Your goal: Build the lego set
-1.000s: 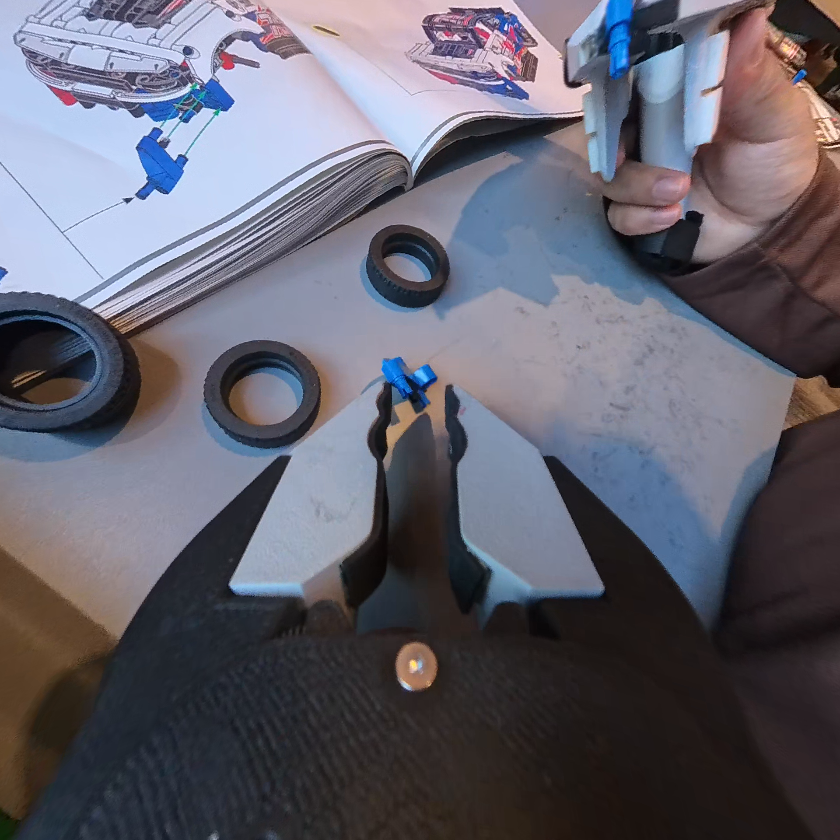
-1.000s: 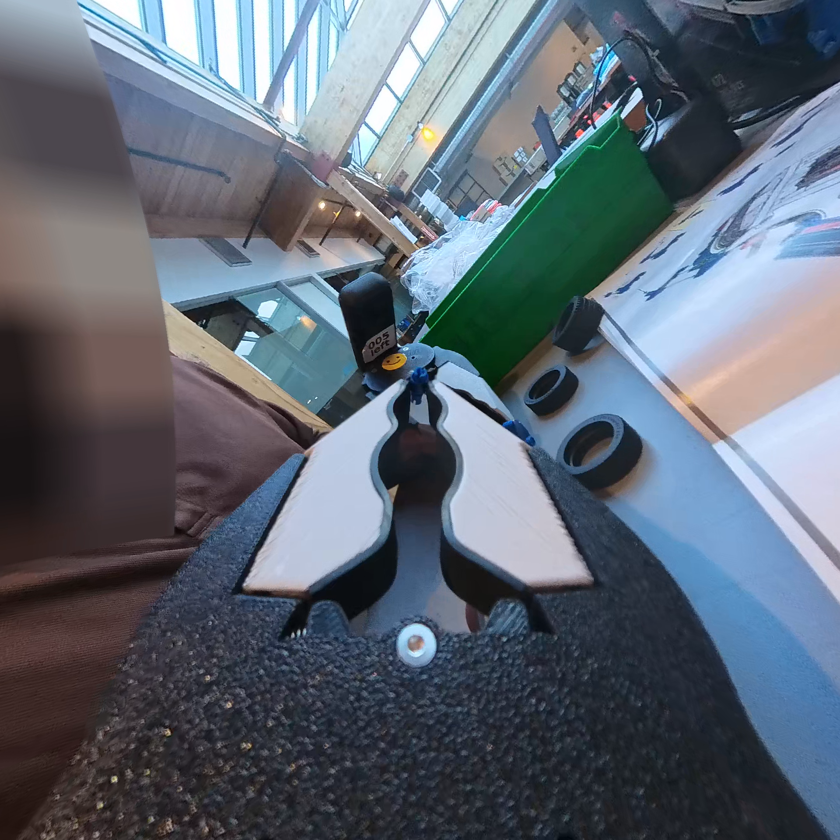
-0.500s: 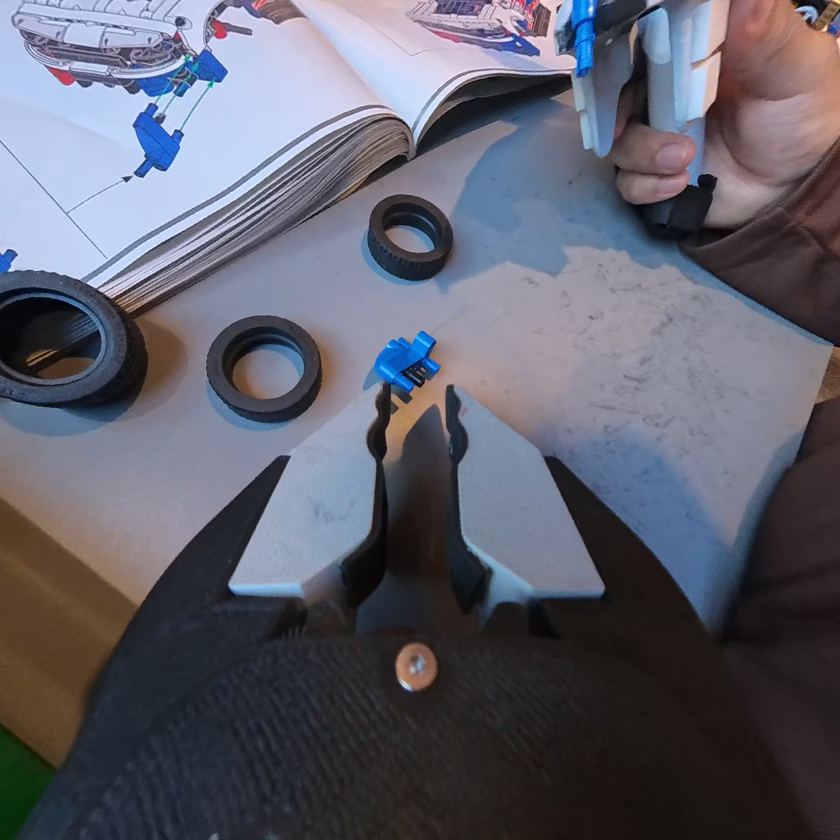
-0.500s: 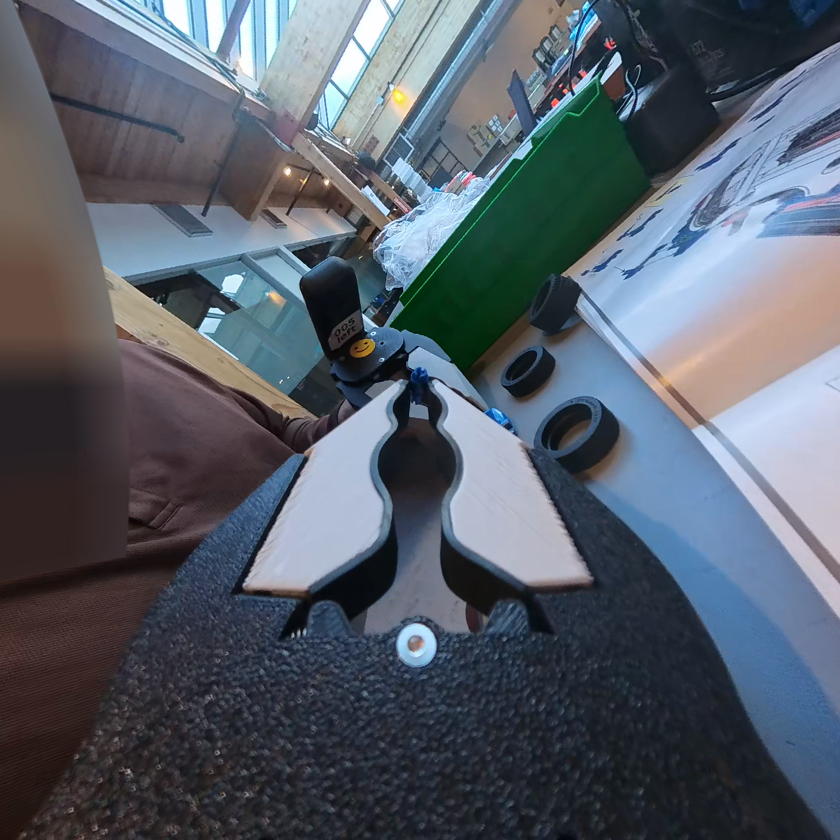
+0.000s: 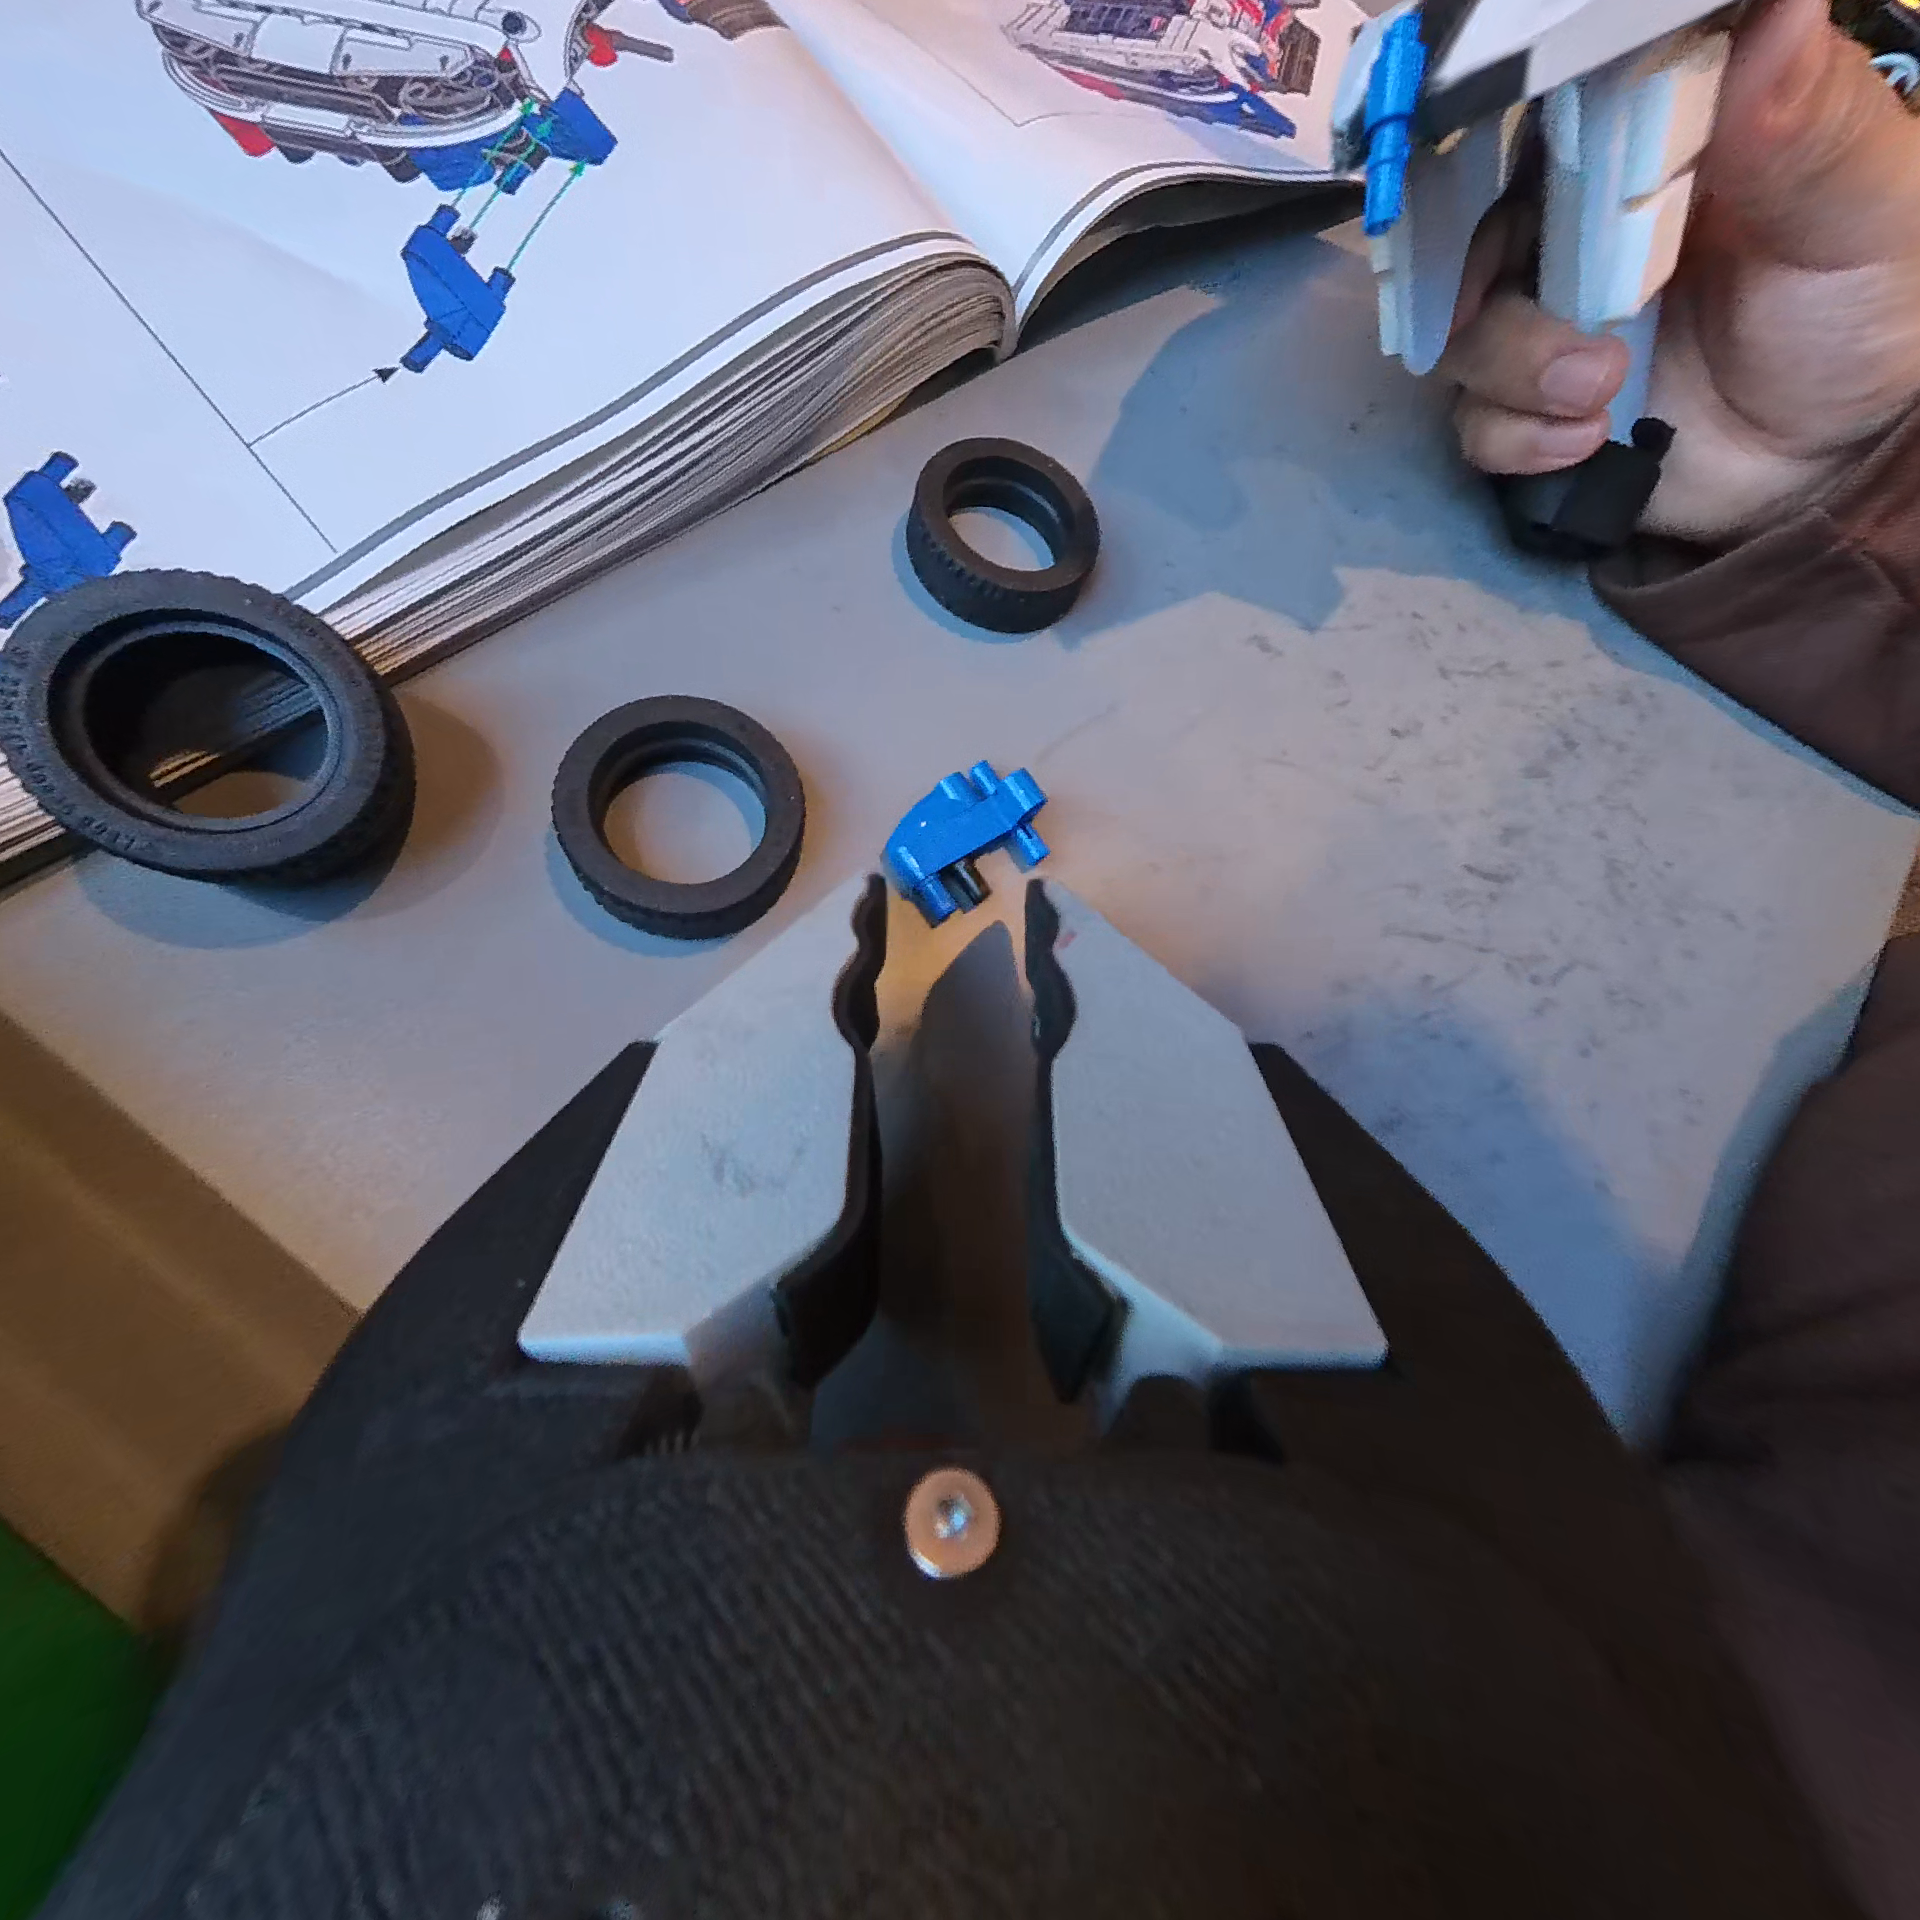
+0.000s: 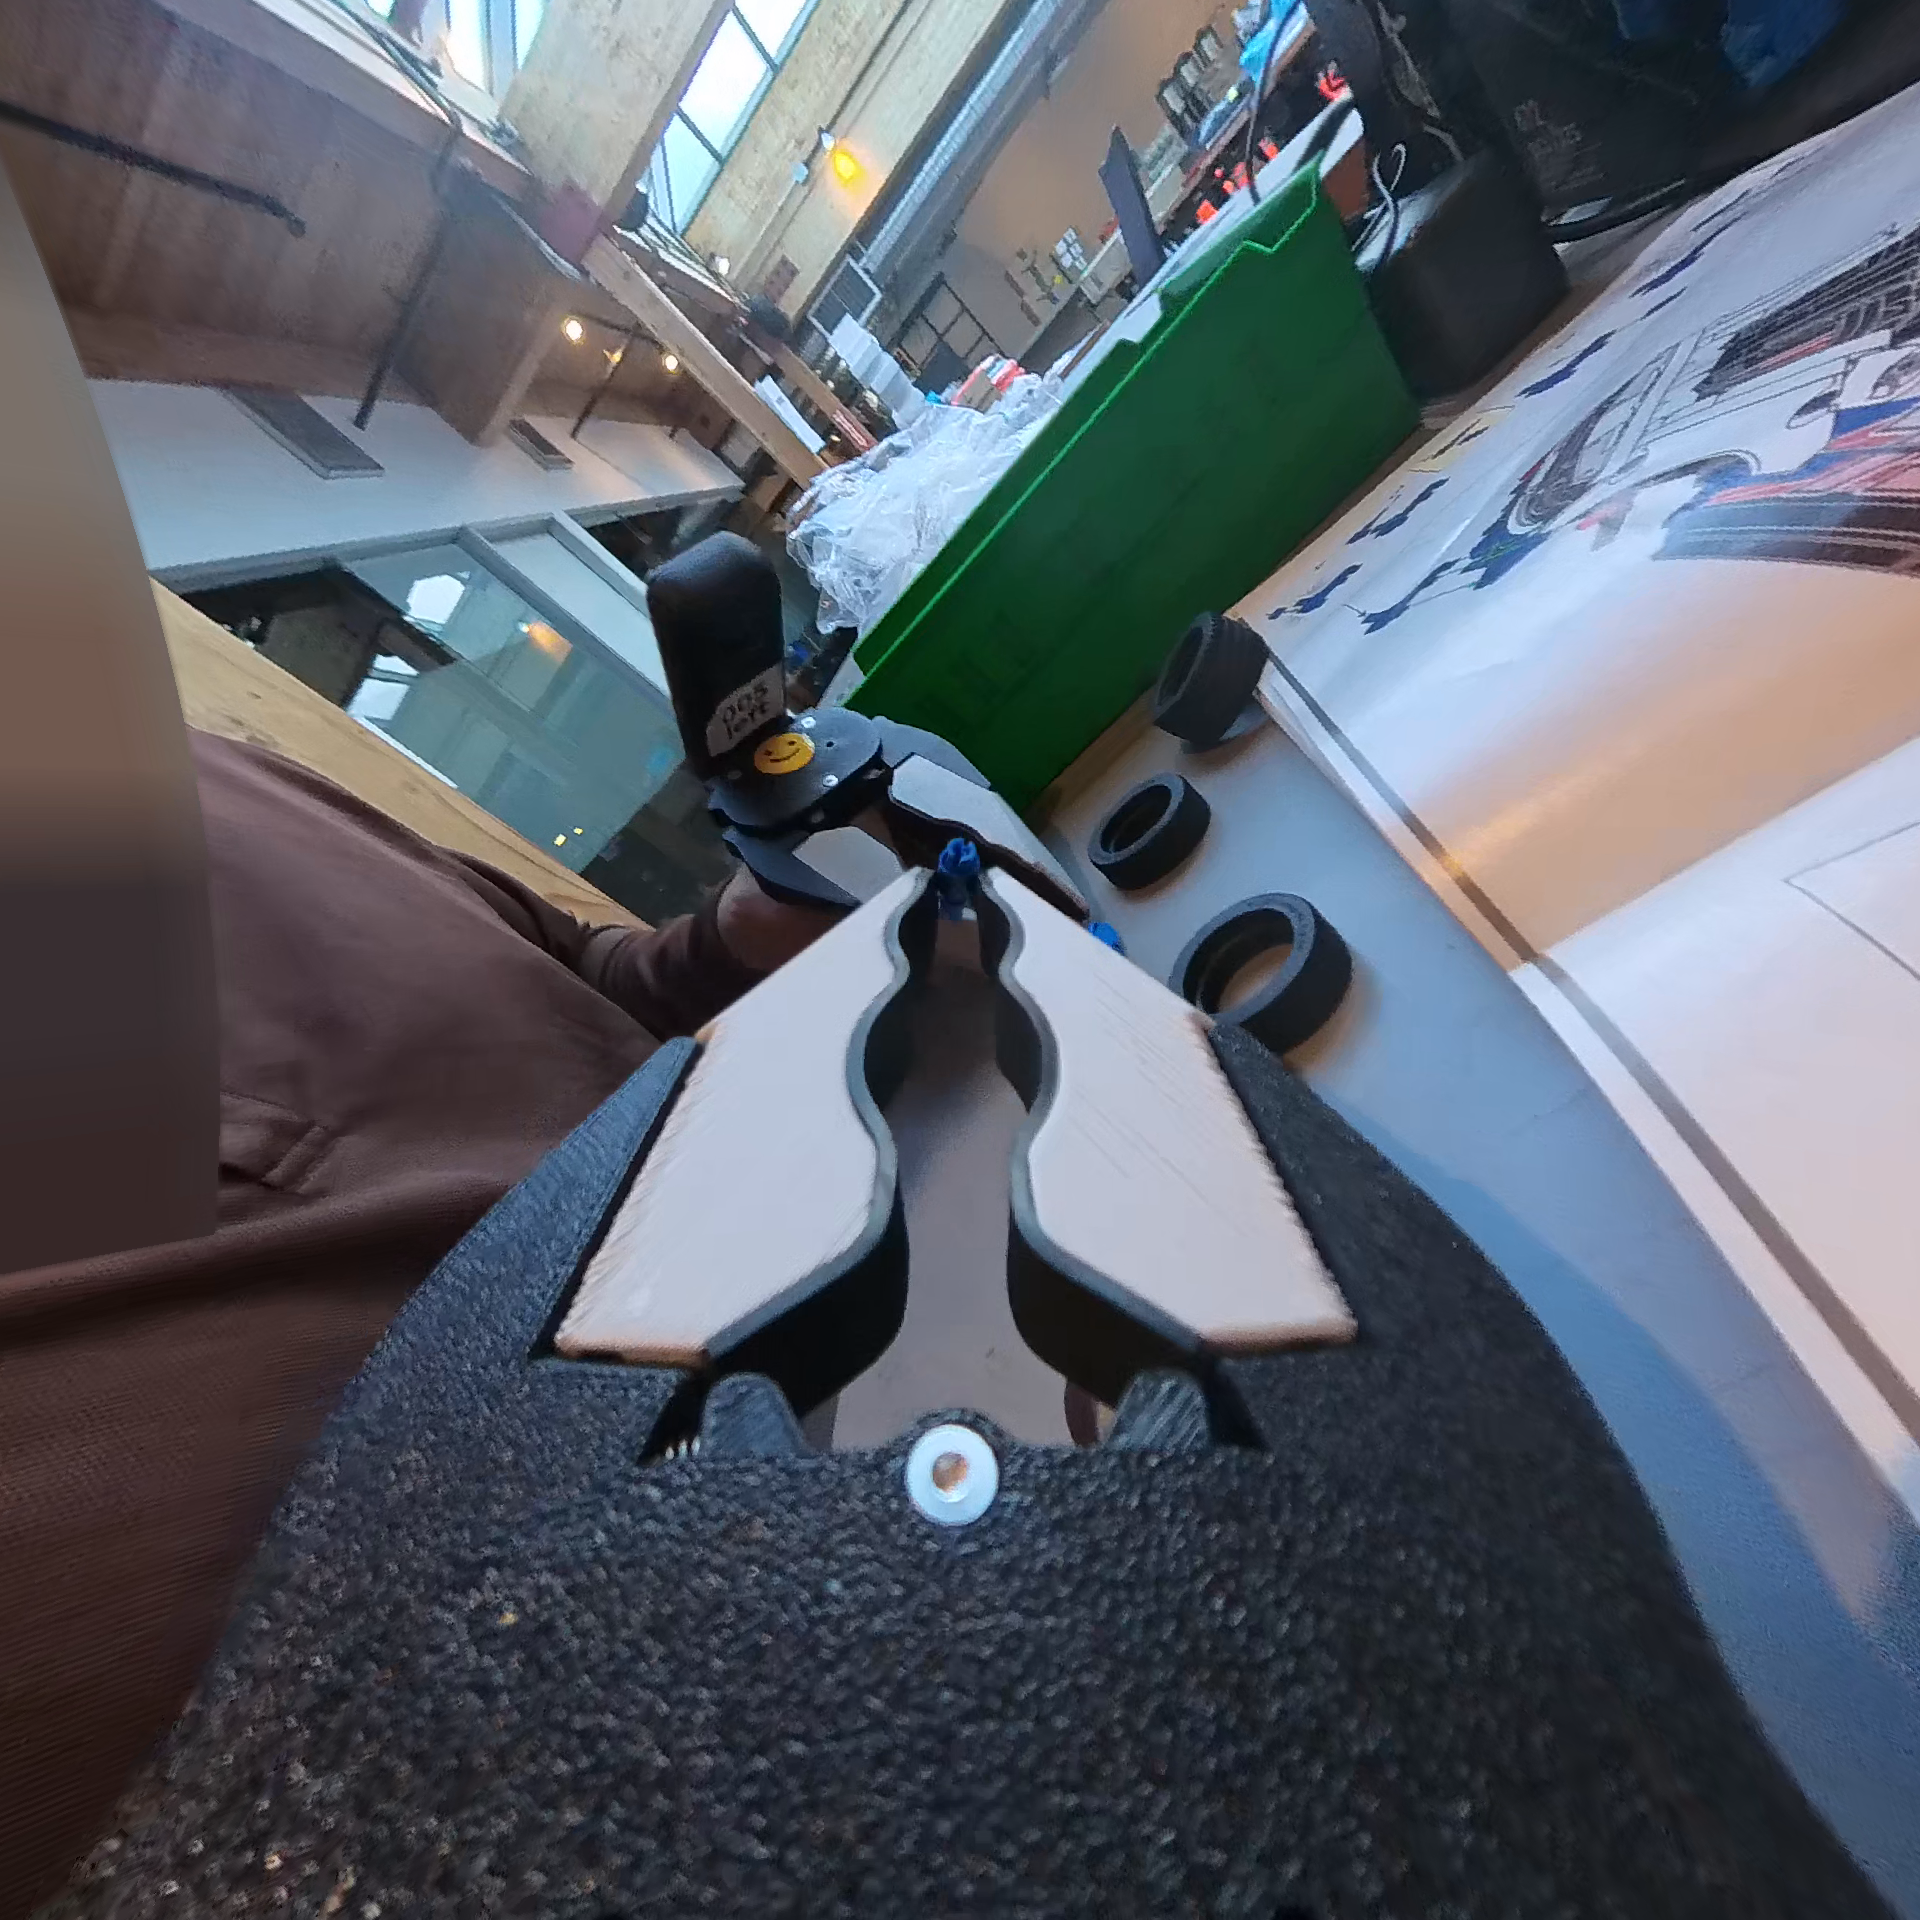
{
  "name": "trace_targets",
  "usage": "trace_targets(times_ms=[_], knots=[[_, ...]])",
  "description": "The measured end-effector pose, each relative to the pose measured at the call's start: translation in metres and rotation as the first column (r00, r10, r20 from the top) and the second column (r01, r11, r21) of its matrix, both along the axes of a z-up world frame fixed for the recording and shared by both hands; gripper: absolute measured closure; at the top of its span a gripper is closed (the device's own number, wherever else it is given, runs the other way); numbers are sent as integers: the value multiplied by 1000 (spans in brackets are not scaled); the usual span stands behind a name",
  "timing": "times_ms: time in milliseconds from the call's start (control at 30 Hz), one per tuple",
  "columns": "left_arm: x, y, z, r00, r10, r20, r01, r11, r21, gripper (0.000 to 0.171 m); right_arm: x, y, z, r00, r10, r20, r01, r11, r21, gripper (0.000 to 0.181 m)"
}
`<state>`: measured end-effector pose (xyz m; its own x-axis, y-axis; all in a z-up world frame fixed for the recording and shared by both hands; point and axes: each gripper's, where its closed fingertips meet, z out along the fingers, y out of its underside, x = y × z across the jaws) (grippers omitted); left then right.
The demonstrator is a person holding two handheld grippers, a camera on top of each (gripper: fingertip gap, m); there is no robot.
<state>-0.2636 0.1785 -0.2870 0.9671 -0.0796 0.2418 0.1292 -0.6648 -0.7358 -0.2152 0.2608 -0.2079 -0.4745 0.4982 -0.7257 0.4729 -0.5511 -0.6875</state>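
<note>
A blue piece (image 5: 964, 836) lay on the grey counter (image 5: 1403, 831), just ahead of the left tongs (image 5: 954, 902), whose fingers stood apart with nothing between them; the piece sat at the mouth of the gap, not gripped. To its left lay a small black tyre (image 5: 677, 816), and beyond that a big tyre (image 5: 203, 727) propped partly on the edge of the open manual (image 5: 623, 260). A third tyre (image 5: 1003, 549) lay farther back, near the manual's spine. The manual's pages showed drawings of a model with blue parts.

At the upper right of the left wrist view, a hand (image 5: 1787, 312) in a brown sleeve (image 5: 1787, 644) held the right tongs (image 5: 1387, 156) above the counter, closed on a blue pin (image 5: 1390, 135) that stuck out past the tips. In the right wrist view the same pin (image 6: 954, 871) was pinched at the very tips of the right tongs (image 6: 954, 883). Past them the left tongs (image 6: 904, 821) showed with their black handle (image 6: 722, 665) upright. A green bin (image 6: 1143, 499) stood behind the tyres, with crumpled clear plastic (image 6: 914, 499) beside it.
</note>
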Motion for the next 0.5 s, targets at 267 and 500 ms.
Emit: trace_targets(times_ms=[267,500], knots=[[0,0,-1,1000,-6,5,6,1000,-9,146,10,-8,-21,993,61,101,-81,973,216,174],[0,0,-2,999,-19,-39,19,1000,-7,146,17,-19,-64,954,25,297,-195,806,559,174]])
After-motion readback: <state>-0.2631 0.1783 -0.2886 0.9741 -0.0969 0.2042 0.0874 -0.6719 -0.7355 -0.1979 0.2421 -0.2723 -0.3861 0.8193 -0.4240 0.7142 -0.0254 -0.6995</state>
